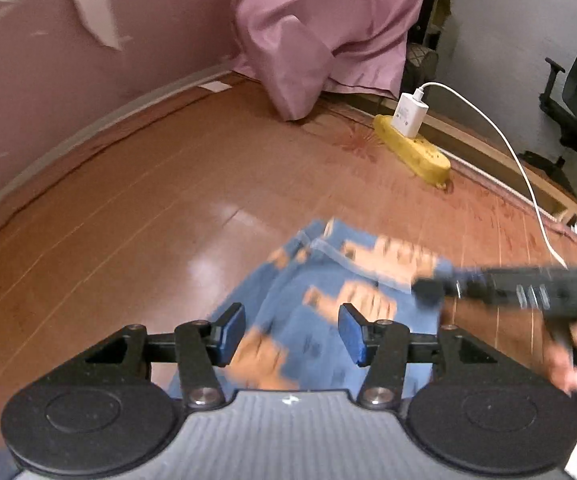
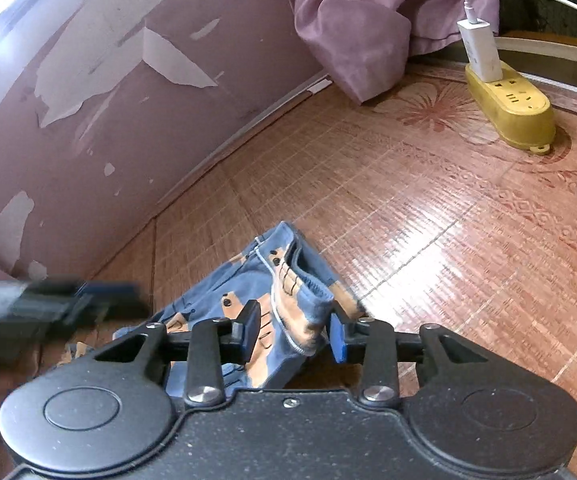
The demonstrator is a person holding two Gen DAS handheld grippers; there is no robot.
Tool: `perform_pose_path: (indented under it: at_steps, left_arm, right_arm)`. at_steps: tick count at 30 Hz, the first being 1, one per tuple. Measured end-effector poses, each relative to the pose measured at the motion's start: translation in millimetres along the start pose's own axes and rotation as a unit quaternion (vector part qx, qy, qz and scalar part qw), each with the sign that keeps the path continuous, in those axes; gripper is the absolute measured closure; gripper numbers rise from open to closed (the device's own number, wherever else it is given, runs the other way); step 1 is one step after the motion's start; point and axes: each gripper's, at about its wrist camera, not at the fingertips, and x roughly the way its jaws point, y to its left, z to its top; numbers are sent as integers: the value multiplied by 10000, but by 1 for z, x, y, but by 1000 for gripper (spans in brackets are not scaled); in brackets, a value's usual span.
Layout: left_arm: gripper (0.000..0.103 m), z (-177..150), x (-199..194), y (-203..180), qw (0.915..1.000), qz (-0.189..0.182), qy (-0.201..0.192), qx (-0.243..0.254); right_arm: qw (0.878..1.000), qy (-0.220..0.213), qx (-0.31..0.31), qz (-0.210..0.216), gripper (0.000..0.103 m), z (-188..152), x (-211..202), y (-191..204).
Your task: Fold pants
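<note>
Blue pants [image 2: 272, 300] lie bunched on the floor [image 2: 428, 208], under both grippers. Right gripper [image 2: 294, 334] fingers stand apart around a raised fold. Left gripper [image 1: 291, 334] fingers are wide apart, holding nothing.

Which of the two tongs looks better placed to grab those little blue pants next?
Probably the right tongs: open, with a raised fold of the pants already between the pads. The left tongs, also open, only hover above flat, blurred cloth.
</note>
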Motion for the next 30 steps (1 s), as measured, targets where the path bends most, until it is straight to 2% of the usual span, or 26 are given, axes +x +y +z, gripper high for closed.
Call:
perform_pose_path:
  at_steps: [3, 7, 12, 13, 16, 17, 18, 22, 26, 30]
  left_arm:
    - [46, 20, 38, -6, 9997, -225, 118, -2]
    - [46, 31, 72, -14, 9985, -293, 432, 183]
    - [60, 29, 89, -18, 9969, -199, 703, 298]
    - [65, 28, 92, -18, 9969, -146, 714, 289]
    - [91, 32, 96, -17, 9973, -6, 696, 235]
    - [95, 32, 96, -17, 9974, 12, 691, 180]
    - [97, 32, 96, -18, 9974, 39, 701, 162]
    - [100, 26, 90, -33, 9969, 398, 522, 439]
    - [101, 28, 74, -41, 9962, 713, 242, 441]
    - [101, 34, 55, -49, 9919, 1088, -65, 658]
  right_arm:
    - [10000, 63, -59, -23, 64, 0, 1, -4]
    - [9998, 192, -67, 41, 65, -1, 4, -9]
    - [9996, 254, -123, 102, 72, -4, 2, -4]
    - [9996, 250, -135, 76, 73, -5, 2, -2]
    - [9996, 241, -149, 16, 88, -4, 2, -2]
    - [9996, 243, -171, -1, 93, -4, 2, -1]
    - [9995, 245, -204, -20, 94, -4, 2, 0]
    - [9988, 168, -459, -58, 95, -6, 0, 7]
    - [9967, -19, -807, -24, 96, -6, -4, 16]
    - [9930, -290, -1142, 78, 96, -2, -5, 26]
